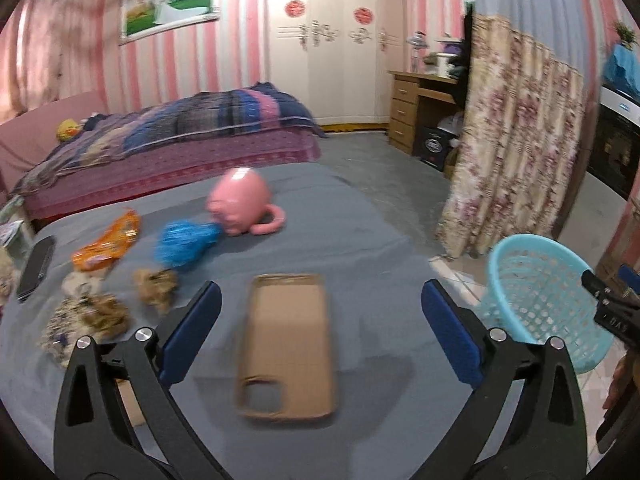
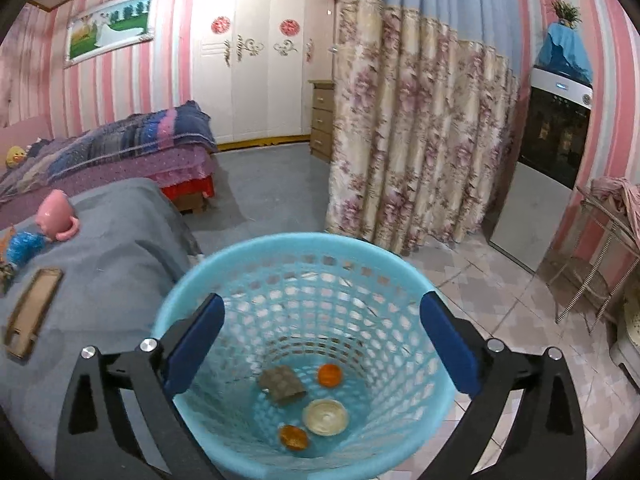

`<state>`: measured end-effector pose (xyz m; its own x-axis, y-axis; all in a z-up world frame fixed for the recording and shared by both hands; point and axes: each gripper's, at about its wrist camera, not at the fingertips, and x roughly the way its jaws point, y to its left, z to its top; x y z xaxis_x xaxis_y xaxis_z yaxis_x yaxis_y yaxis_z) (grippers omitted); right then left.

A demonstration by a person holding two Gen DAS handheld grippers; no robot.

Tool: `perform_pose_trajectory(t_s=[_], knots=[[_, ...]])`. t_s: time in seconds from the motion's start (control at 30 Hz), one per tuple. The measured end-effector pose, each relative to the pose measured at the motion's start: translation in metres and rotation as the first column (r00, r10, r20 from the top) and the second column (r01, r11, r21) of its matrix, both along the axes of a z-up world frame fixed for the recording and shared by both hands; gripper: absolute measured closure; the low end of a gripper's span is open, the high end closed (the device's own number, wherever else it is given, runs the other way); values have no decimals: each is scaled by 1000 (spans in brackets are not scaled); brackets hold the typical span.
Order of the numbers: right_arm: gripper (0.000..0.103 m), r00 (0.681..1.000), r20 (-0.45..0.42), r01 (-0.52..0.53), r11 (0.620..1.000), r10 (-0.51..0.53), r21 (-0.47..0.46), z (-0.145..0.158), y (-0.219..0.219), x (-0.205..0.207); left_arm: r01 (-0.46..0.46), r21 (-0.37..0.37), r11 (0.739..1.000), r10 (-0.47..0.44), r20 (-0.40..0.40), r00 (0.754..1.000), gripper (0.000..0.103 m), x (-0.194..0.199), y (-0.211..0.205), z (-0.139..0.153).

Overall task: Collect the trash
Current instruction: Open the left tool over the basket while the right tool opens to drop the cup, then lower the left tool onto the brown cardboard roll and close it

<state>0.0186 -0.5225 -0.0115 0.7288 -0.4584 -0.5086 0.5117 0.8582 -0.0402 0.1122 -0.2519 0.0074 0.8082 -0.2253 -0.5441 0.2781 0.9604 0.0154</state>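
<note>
**Drop Complete; Next Piece to Be Fetched**

The right gripper (image 2: 320, 340) is held over the blue basket (image 2: 192, 280), jaws spread wide and empty; four small pieces are seen on the basket floor. The left gripper (image 1: 320, 332) is likewise spread wide, empty, above the grey table (image 1: 360, 220). Remaining trash, an orange wrapper (image 1: 108, 246) and crumpled paper (image 1: 156, 286), lies at the table's left. A reach leftward past the phone case (image 1: 286, 344) is judged next.
</note>
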Motion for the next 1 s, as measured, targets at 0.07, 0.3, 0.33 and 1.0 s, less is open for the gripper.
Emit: perform_pose_trajectory(t_s=[0.07,0.3,0.33,1.0], knots=[[6,999,7,-31,1000,31,-5,4,13,4,-37,0,999,37,0,999,6,-3,21,0],[6,987,-2,-161,987,161,3,0,73,23,-201,36,979,203,-56,978,6,-7,102,-25],[6,984,-8,-180,984,180,5,-2,81,26,-218,36,975,220,-66,973,6,-7,109,-30],[6,964,-55,-256,965,259,55,-12,117,41,-269,74,960,279,-260,924,44,0,137,-79]])
